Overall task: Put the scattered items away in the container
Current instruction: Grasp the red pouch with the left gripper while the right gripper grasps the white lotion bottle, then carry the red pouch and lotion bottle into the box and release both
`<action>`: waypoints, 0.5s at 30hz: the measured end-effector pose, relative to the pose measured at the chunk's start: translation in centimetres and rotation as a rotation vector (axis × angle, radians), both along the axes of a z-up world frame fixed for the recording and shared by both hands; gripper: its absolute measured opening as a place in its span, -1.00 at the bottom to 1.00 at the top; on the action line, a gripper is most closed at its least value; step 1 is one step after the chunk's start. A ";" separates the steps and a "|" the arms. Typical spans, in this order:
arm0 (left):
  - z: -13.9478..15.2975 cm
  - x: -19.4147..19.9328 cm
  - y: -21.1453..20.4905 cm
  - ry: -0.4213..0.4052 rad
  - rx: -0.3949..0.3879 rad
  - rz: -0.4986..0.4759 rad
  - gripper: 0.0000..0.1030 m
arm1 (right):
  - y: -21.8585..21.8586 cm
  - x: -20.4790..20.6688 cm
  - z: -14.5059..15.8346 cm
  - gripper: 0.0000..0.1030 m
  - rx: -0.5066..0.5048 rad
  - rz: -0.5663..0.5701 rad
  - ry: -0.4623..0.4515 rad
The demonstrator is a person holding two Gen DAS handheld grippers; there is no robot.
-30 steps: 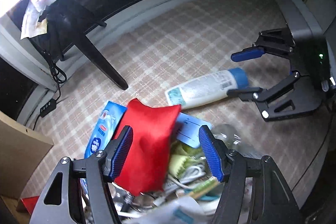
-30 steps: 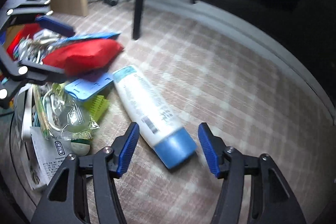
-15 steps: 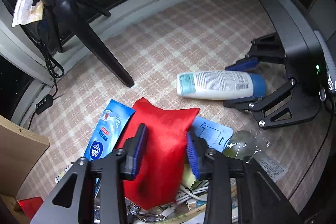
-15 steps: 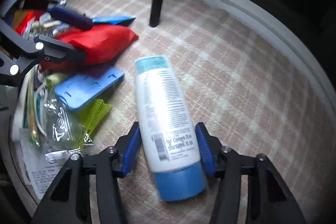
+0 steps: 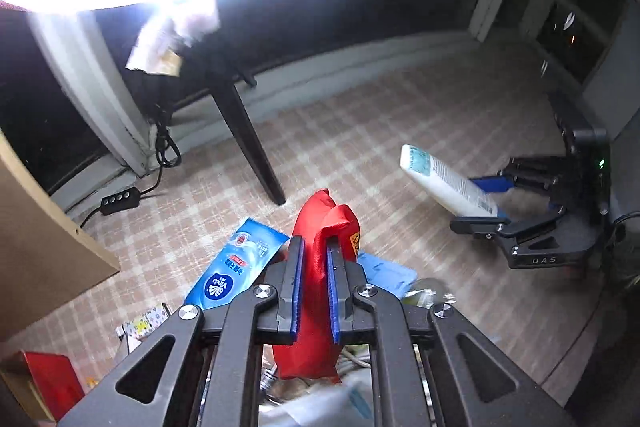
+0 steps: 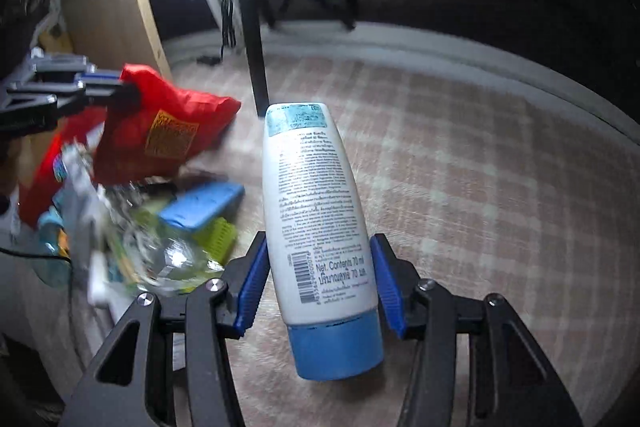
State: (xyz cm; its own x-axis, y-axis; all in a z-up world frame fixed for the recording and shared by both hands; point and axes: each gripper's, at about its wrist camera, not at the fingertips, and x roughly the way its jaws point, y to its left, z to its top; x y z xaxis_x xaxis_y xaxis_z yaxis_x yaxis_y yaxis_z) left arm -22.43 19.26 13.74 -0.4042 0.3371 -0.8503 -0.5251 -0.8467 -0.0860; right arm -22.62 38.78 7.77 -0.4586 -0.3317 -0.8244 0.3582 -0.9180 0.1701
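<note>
My left gripper [image 5: 314,291] is shut on a red cloth pouch [image 5: 320,227] and holds it up above the pile of items; the pouch also shows in the right wrist view [image 6: 160,135], hanging from the left gripper [image 6: 120,87]. My right gripper [image 6: 318,287] is shut on a white lotion bottle with a blue cap [image 6: 316,211], lifted off the checked floor; in the left wrist view the bottle [image 5: 444,183] tilts up from the right gripper [image 5: 492,199]. I cannot make out the container.
Below lie a blue tissue pack [image 5: 236,267], a blue plastic case [image 6: 200,203], a green basket [image 6: 216,235], and clear wrappers [image 6: 168,263]. A black table leg [image 5: 244,135] stands behind. A wooden panel [image 5: 36,227] is at left, with a power strip [image 5: 120,195] on the floor.
Both grippers closed fully on their items and lifted: the red pouch rose off the pile, and the bottle came up from the floor and tilted upward.
</note>
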 end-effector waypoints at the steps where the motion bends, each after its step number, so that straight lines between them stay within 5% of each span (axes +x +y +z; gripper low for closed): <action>1: 0.8 0.3 -0.4 0.011 0.020 0.006 -0.82 | 0.2 0.3 0.6 -0.05 -0.012 -0.016 0.012; 15: 9.6 7.9 -5.9 0.161 0.151 0.048 -0.82 | -2.7 7.8 10.6 -0.05 -0.039 -0.088 0.177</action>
